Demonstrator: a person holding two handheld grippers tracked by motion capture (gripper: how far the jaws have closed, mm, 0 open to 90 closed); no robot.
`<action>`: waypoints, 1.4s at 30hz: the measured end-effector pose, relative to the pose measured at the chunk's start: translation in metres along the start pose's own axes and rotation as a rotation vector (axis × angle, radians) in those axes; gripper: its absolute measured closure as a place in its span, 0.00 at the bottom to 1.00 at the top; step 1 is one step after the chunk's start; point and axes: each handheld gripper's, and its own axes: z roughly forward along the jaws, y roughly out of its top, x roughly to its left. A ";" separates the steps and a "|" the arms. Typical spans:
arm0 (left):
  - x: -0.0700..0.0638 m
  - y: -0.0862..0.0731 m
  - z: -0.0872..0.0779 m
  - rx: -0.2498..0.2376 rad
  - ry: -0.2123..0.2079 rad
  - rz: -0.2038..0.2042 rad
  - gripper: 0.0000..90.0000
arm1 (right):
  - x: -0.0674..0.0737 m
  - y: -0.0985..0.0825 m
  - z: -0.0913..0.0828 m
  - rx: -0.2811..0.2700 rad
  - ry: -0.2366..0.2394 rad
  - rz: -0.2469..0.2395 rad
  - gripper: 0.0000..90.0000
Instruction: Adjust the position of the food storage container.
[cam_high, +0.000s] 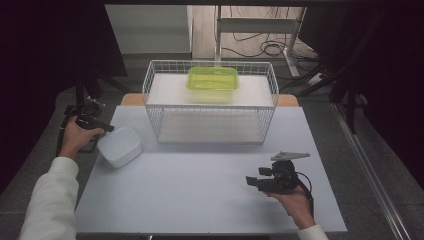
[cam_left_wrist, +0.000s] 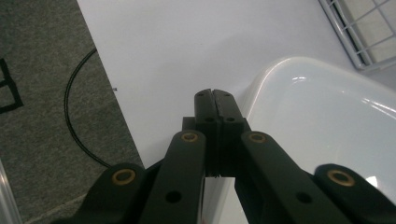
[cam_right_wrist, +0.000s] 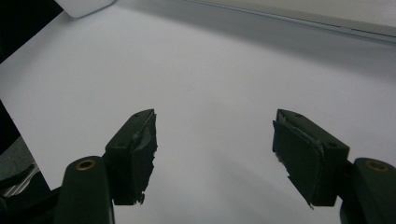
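On the pale table (cam_high: 200, 190), the left gripper (cam_left_wrist: 215, 95) sits clenched beside a white container (cam_high: 120, 146); the right gripper (cam_right_wrist: 215, 140) gapes above grey carpet (cam_high: 360, 150).

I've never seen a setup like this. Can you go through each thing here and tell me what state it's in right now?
Left gripper: jaws shut, empty, beside the white container's rim.
Right gripper: jaws wide open, empty, above bare table.
White container: upright on the table, lid on.
Green container: lid on, sitting on the rack's top shelf.
Wire rack: upright, lower shelf empty.
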 end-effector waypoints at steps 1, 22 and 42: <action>0.000 -0.001 0.000 -0.002 -0.002 -0.003 1.00 | 0.000 0.000 0.000 -0.001 0.001 0.001 0.34; -0.036 -0.027 -0.004 0.011 -0.076 0.046 1.00 | 0.002 0.000 -0.001 -0.013 0.010 0.016 0.34; -0.123 -0.054 -0.010 0.013 -0.126 0.071 1.00 | 0.005 0.000 0.001 -0.012 0.018 0.018 0.34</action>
